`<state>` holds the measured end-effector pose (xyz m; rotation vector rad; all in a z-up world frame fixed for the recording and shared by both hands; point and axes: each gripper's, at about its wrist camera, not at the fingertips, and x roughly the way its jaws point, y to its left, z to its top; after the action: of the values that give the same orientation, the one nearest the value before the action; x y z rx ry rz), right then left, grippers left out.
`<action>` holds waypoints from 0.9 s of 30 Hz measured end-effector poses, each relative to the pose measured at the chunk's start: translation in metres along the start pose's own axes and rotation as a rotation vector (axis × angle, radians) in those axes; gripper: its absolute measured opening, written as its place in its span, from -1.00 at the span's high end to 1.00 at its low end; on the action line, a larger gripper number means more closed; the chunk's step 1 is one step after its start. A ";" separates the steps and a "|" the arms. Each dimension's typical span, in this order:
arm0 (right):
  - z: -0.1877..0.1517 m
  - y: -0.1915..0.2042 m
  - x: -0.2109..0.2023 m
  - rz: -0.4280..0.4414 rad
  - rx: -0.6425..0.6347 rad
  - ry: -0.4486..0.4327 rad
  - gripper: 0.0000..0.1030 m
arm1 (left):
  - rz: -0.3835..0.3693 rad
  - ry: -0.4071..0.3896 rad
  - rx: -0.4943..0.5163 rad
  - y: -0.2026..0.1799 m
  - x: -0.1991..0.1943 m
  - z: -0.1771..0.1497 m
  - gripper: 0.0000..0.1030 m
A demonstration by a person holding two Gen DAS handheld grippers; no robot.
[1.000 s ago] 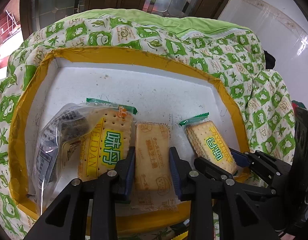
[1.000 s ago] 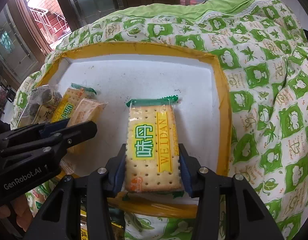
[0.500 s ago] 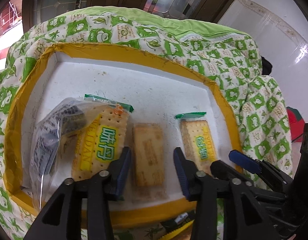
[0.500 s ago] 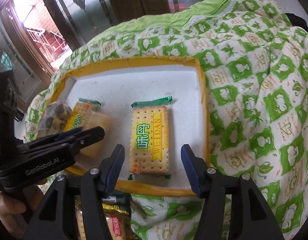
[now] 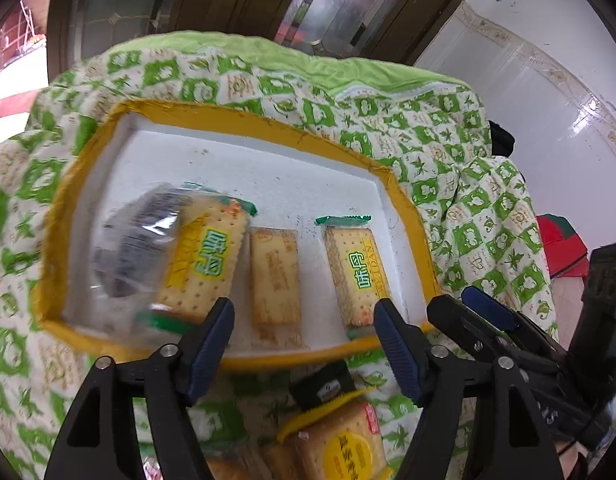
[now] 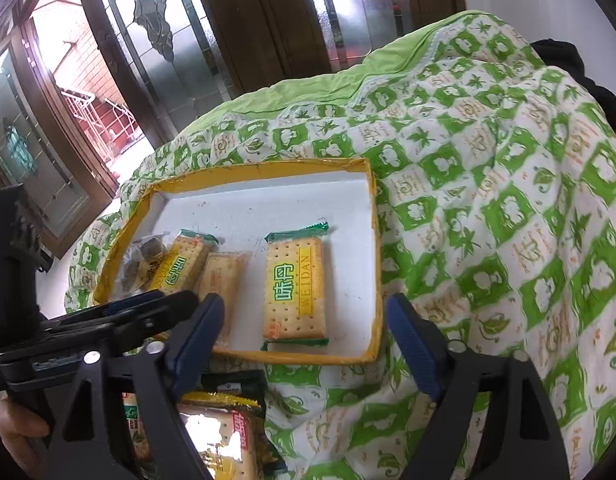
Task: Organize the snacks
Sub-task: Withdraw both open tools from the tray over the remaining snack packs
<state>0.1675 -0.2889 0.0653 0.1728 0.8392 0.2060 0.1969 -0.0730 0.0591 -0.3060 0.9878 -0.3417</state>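
A: Left gripper (image 5: 304,334)?
B: Jaws spread wide, just been opening, nothing between the pads. It hangs over the near rim of the tray (image 5: 244,122); the plain tan biscuit pack (image 5: 276,278) lies flat on the tray floor past the tips, untouched.

A: Right gripper (image 6: 308,332)?
B: Same: jaws apart, just been opening, empty. The Weidan cracker pack (image 6: 295,290) lies in the tray beyond the tips, green end seal at the far end, not touching either pad.

A: Rest of the tray?
B: White foam w/ yellow taped rim, sitting on a green-and-white quilt (image 6: 507,208). In the left wrist view, from the left: a clear bag of dark pieces (image 5: 136,248), prob. overlapping a second Weidan pack (image 5: 208,264), but the blur makes that unsure; then the tan pack, then the right-hand Weidan pack near the tray's right wall.

A: Outside the tray?
B: More snack packs (image 6: 216,436) on the quilt just in front of the near rim, below both grippers. A hand (image 6: 18,436) shows at the lower left of the right wrist view.
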 end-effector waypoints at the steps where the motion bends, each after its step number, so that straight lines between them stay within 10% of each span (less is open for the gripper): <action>1: 0.000 -0.002 0.000 0.002 0.007 0.001 -0.66 | 0.001 -0.009 -0.001 0.000 -0.005 -0.004 -0.57; 27: -0.070 0.017 -0.031 0.066 -0.023 0.070 -0.79 | 0.031 -0.010 -0.087 0.042 -0.061 -0.138 -0.73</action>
<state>0.0925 -0.2748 0.0458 0.1727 0.9011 0.2847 0.0551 -0.0234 0.0171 -0.3703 0.9985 -0.2698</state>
